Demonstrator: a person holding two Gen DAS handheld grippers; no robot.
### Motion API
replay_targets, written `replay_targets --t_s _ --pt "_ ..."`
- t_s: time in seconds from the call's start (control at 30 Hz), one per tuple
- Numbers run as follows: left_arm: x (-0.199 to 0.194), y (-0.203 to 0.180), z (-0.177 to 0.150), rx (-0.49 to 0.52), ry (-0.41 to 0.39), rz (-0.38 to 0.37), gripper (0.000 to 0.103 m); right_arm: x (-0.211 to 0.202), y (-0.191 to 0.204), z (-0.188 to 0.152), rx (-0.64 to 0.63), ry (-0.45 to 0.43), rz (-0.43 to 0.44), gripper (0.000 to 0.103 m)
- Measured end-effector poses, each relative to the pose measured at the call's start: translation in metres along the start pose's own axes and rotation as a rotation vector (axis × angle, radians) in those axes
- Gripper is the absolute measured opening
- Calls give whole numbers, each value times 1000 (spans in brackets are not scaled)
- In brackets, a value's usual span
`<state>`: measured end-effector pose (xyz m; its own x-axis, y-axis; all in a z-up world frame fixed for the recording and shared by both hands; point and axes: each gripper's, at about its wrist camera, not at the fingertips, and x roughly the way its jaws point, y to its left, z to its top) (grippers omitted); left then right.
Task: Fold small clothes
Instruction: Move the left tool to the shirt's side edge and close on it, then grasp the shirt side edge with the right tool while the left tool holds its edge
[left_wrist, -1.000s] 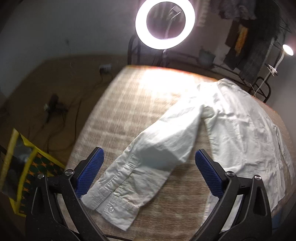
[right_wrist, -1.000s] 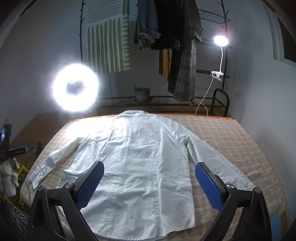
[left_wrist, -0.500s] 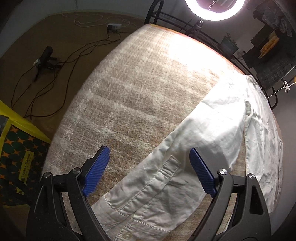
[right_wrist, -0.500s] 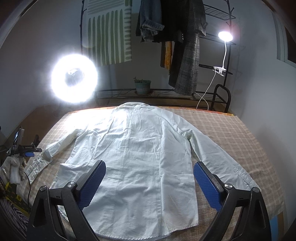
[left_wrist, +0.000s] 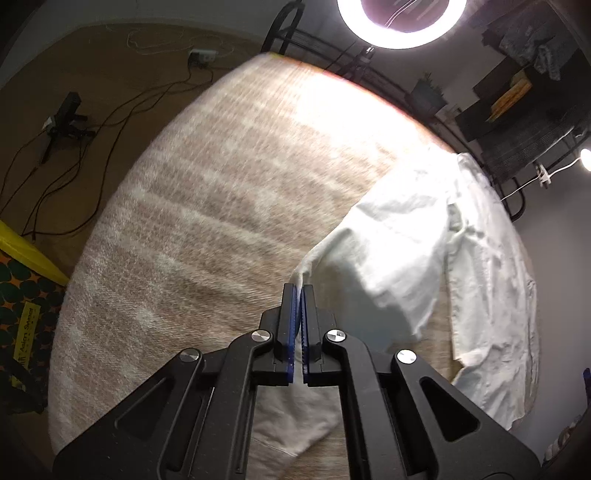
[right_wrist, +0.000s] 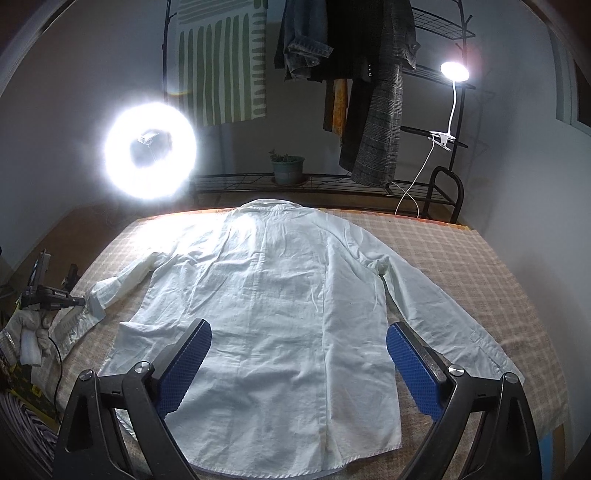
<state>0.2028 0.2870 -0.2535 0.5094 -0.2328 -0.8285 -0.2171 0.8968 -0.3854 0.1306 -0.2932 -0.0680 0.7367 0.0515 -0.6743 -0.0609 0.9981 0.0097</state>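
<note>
White shirt (right_wrist: 273, 314): lay back-up, spread flat on the checked tabletop (right_wrist: 461, 258), both sleeves out.
Left gripper (left_wrist: 298, 291): had just closed from wide open, pinching the left sleeve (left_wrist: 391, 254) near its cuff.
Right gripper (right_wrist: 299, 365): hung wide open above the hem, empty.
Meaning: sleeve secured, probably ready to fold inward.

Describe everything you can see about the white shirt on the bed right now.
The white shirt is a long-sleeved, button-cuff garment of thin, creased woven cloth. It lies flat and spread out on the checked beige bedcover, collar toward the far rack, hem nearest the camera. One sleeve stretches straight along its right side in the right wrist view. The other sleeve is pinched near its cuff by the left tool, its jaws just closed. The right tool hovers open over the hem.
</note>
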Motion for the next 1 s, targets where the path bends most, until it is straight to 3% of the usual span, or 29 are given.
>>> replay_targets --t_s 0.27,0.5,0.67,0.8,0.83,0.87,0.9,0.97,1.0 --pt "-42 -84 -12 165 -79 -95 0 -3 -3 -4 15 2 18 97" --pt "-67 -180 -56 338 -118 -190 0 -10 -9 -11 27 -4 28 97" --pt "-45 -239 -101 487 -84 -171 0 -14 -17 -18 44 -1 35 97" --pt "-20 -259 -130 583 -9 -142 2 -12 -24 -23 56 15 43 97" --pt "-16 -262 -135 607 10 -119 5 -11 -25 -25 58 21 44 97" --pt "-14 -265 -140 628 22 -109 14 -11 -26 -27 59 24 46 97" --pt "-17 -266 -143 636 26 -108 34 -9 -27 -29 59 29 49 97" --pt "-30 -266 -148 642 12 -120 57 -5 -27 -32 58 45 60 97" --pt "-39 -263 -149 639 -5 -129 58 -2 -27 -33 57 56 74 97"
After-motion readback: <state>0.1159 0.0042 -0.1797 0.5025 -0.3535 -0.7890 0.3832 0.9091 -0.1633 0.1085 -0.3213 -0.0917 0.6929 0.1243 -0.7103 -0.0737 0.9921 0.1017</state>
